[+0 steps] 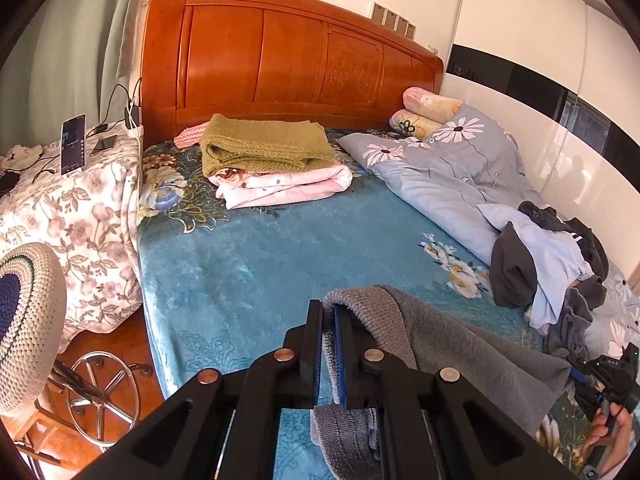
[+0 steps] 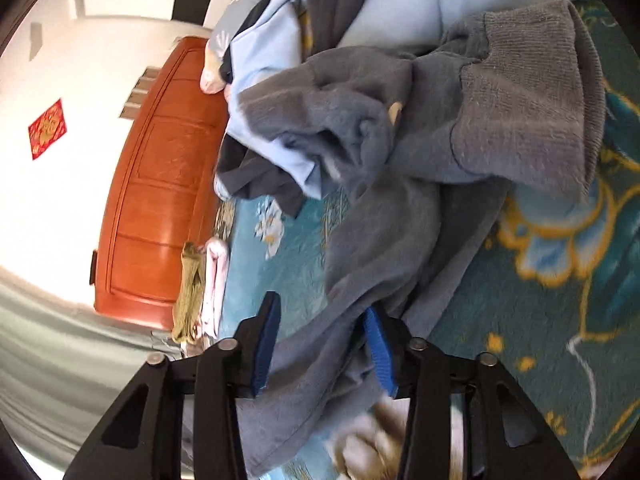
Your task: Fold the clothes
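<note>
Left gripper (image 1: 329, 312): jaws clenched on the ribbed hem of the grey sweater (image 1: 460, 344), fabric pinched between the blue pads, at 6 o'clock of the left wrist view. Sweater drapes toward 4 o'clock across the teal floral bedspread (image 1: 256, 248).

Right gripper (image 2: 322, 320): jaws spread apart, released; sweater fabric lies loosely between the fingers, not pinched. Ribbed cuff at 2 o'clock in the right wrist view.

Unfolded pile of dark and light-blue clothes (image 1: 552, 256) at 3 o'clock. Folded olive towel (image 1: 264, 144) on pink folded item (image 1: 288, 188) at 12 o'clock, near the wooden headboard (image 1: 280, 60)
</note>
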The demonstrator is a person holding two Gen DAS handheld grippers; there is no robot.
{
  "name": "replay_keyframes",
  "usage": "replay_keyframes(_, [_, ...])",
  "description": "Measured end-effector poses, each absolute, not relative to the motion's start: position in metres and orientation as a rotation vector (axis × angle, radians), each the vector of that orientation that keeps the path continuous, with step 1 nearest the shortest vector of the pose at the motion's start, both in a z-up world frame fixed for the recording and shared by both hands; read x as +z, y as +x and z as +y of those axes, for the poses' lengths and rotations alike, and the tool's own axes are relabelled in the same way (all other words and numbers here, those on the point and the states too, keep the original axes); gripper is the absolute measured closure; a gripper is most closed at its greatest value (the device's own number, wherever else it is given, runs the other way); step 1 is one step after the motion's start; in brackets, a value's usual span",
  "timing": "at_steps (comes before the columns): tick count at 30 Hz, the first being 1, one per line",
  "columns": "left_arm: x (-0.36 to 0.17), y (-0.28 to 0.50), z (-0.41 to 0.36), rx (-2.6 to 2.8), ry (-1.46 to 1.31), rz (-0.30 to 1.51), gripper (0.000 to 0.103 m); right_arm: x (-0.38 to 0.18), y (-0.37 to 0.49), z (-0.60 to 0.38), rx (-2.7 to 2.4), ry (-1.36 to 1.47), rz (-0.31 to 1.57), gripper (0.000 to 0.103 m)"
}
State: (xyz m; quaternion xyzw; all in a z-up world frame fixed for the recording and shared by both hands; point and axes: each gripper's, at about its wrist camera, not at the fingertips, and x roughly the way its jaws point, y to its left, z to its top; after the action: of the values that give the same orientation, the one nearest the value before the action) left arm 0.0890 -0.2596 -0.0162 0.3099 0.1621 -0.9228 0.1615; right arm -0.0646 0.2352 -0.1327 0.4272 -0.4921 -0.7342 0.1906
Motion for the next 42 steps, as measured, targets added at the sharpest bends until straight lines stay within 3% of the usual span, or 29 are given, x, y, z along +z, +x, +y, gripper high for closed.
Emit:
replay_keyframes(2, [-0.01,0.091,-0.26,-2.657,0.872,0.489,0.097,-0.132,-0.071,0.238,-2.084,1.198,-1.406,0.095])
replay_keyframes(7, [0.019,0.103,-0.255,-2.738,0.782,0.47,0.097,-0.099,-0.073,0.244,-2.109,1.043,-1.389,0.097])
replay_keyframes(14, [0.063,0.121,-0.236,-2.931,0.667,0.439,0.097,0.011,-0.013,0.291,-2.151,0.491,-1.31,0.098])
replay_keyframes(17, [0.074,0.128,-0.224,-2.995,0.615,0.409,0.097,0.037,0.021,0.306,-2.23,0.421,-1.245,0.103])
replay_keyframes(27, [0.058,0.126,-0.228,-2.971,0.705,0.472,0.097,0.118,0.13,0.353,-2.484,0.222,-1.003,0.1])
replay_keyframes(35, [0.014,0.11,-0.241,-2.884,0.959,0.494,0.097,-0.057,0.073,0.344,-2.411,0.932,-1.182,0.098])
replay_keyframes(39, [-0.029,0.1,-0.241,-2.803,1.177,0.547,0.096,-0.122,0.061,0.343,-2.398,1.166,-1.283,0.066])
replay_keyframes(42, [-0.061,0.098,-0.243,-2.709,1.332,0.553,0.092,-0.152,0.062,0.348,-2.33,1.212,-1.42,0.065])
